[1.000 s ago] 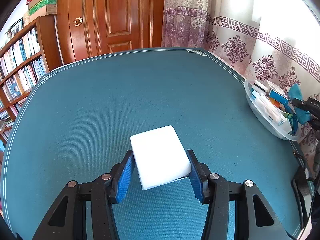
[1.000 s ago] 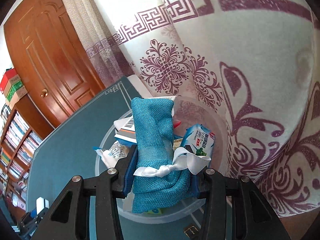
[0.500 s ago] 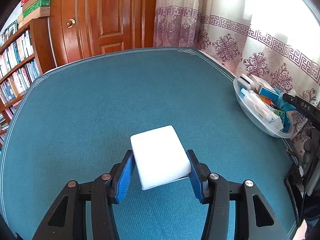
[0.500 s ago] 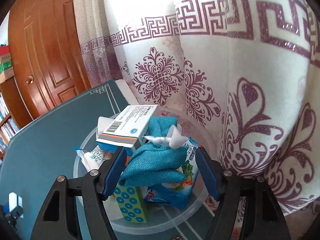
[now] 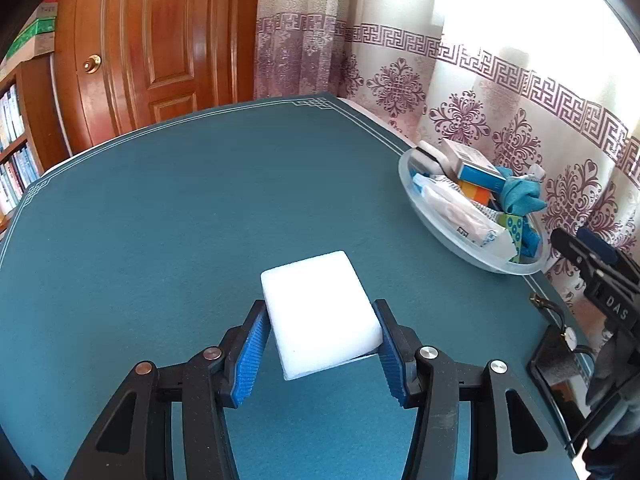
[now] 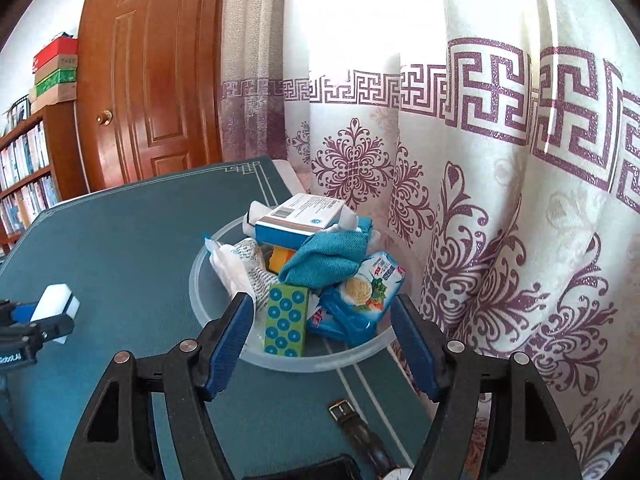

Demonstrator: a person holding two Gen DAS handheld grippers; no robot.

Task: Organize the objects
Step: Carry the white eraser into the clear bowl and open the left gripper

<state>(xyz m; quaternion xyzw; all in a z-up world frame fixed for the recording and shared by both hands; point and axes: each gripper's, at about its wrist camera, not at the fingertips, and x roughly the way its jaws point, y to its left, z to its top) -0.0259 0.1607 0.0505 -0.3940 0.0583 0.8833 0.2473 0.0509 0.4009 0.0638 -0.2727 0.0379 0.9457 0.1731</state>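
My left claw is clamped on a white foam block, with its blue pads pressed on both sides. It holds the block up over the blue-green tabletop. My right claw has its fingers apart with nothing held between them. Just past its tips sits a clear round plastic bowl at the far right edge of the tabletop, near the white curtain with purple patterns. On top of the pile in the bowl lies a blue-green cloth pouch. Around it I see a white and blue box, a green box with blue dots and a blue snack packet. Near my right claw a watch with a dark strap lies on the tabletop. Far off on the left stands a brown wooden door.
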